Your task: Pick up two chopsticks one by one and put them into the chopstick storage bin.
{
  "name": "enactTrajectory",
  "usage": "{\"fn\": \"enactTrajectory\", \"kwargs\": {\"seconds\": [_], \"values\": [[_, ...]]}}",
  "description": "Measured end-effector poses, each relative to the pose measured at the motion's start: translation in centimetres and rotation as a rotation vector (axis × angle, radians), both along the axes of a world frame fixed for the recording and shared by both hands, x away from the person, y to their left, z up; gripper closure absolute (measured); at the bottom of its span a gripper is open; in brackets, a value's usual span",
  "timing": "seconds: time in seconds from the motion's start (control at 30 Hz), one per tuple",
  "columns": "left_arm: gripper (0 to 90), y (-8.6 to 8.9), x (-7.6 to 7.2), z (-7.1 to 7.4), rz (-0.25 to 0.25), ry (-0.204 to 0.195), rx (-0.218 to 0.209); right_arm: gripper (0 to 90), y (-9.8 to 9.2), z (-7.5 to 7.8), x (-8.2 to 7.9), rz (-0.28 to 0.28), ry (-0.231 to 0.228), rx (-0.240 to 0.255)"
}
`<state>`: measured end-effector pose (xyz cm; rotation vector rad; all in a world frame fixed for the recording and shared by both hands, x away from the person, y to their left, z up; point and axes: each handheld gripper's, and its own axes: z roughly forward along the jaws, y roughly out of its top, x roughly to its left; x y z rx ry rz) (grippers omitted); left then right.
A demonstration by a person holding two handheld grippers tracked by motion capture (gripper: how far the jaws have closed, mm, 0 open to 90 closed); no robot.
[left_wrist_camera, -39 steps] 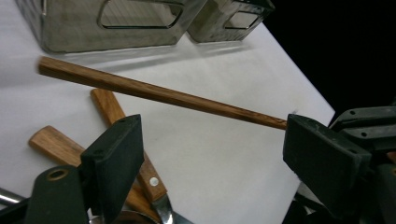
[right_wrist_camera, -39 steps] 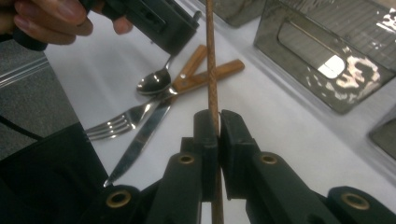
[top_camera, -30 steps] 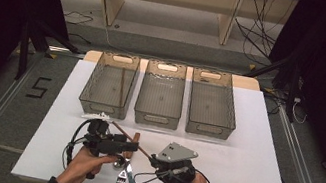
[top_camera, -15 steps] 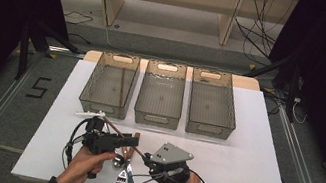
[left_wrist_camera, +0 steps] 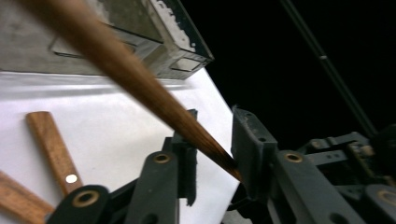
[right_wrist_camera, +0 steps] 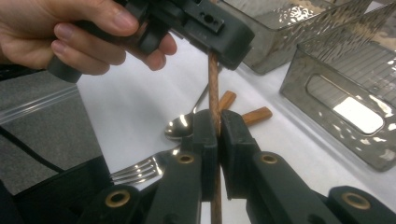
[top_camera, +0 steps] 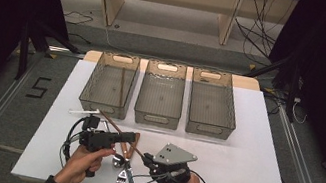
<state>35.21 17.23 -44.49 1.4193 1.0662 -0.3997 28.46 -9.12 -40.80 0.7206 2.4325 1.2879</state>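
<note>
The left gripper (top_camera: 135, 138) has edged in, its jaws just closing around the chopstick (top_camera: 116, 128), a gap remaining; the right gripper (right_wrist_camera: 217, 135) clamps it; 1 chopstick already binned, cutlery remains on the surface.

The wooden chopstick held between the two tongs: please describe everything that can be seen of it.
The wooden chopstick is a thin, round, dark brown stick of smooth wood. It hangs above the white table, slanting from near the left bin down toward the right tongs, whose jaws are shut on it. Its shaft passes between the jaws of the left tongs, which have just been closing; it touches one jaw there, with a gap at the other. Below it lie a spoon and a fork.
</note>
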Motion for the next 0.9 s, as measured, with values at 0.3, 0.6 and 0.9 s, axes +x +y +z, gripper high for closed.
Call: {"fn": "enactTrajectory", "kwargs": {"seconds": [0.3,0.6,0.9], "values": [[83.8,0.5,0.1,0.2,-0.033,0.004,-0.058,78.8,0.1,-0.5,0.3,0.007,0.033,-0.012],[83.8,2.1,0.7,1.6,0.024,-0.051,0.023,50.0,-1.5,-0.4,0.2,-0.005,0.03,0.029],[83.7,5.6,2.9,3.6,0.109,-0.094,0.092,33.3,-4.0,-1.9,0.6,-0.046,0.065,0.087]]}}
